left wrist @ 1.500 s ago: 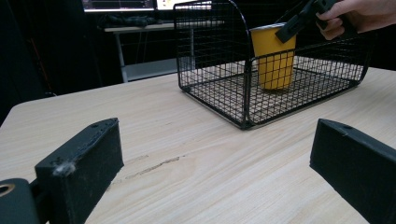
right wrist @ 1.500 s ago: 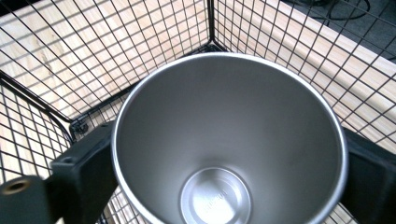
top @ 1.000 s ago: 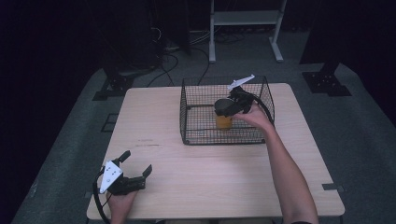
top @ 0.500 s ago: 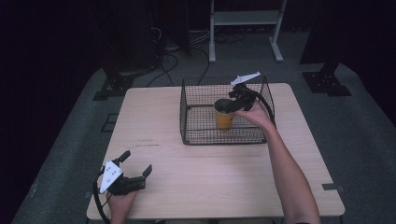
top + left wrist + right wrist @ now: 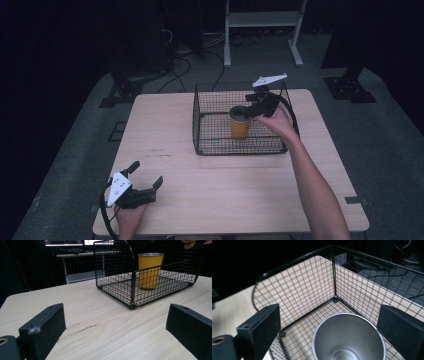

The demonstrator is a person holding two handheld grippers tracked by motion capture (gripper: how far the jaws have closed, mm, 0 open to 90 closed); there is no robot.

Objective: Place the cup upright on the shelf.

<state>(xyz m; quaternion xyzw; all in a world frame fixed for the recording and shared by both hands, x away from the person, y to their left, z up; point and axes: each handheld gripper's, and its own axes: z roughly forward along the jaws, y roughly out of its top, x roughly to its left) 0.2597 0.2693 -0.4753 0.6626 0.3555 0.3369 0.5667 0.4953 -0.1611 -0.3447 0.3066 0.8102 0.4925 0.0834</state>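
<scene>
An orange metal cup (image 5: 239, 126) stands upright inside a black wire basket (image 5: 235, 148) on the far right part of the wooden table (image 5: 225, 190). My right gripper (image 5: 248, 108) hovers just above and behind the cup's rim, open. In the right gripper view its jaws stand wide apart over the cup's silver inside (image 5: 348, 340), not touching it. My left gripper (image 5: 146, 173) rests open at the table's front left corner, with nothing between its jaws. From the left gripper view the cup (image 5: 150, 270) shows through the basket's mesh (image 5: 115, 277).
The basket's wire walls (image 5: 307, 282) close in around the cup on all sides. A white metal stand (image 5: 262, 20) and cables lie on the dark floor beyond the table. Bare tabletop (image 5: 100, 322) stretches between the left gripper and the basket.
The right gripper has let go of the cup and drawn up and back toward the basket's far right side. The cup stays standing in the basket. The left gripper has not moved.
</scene>
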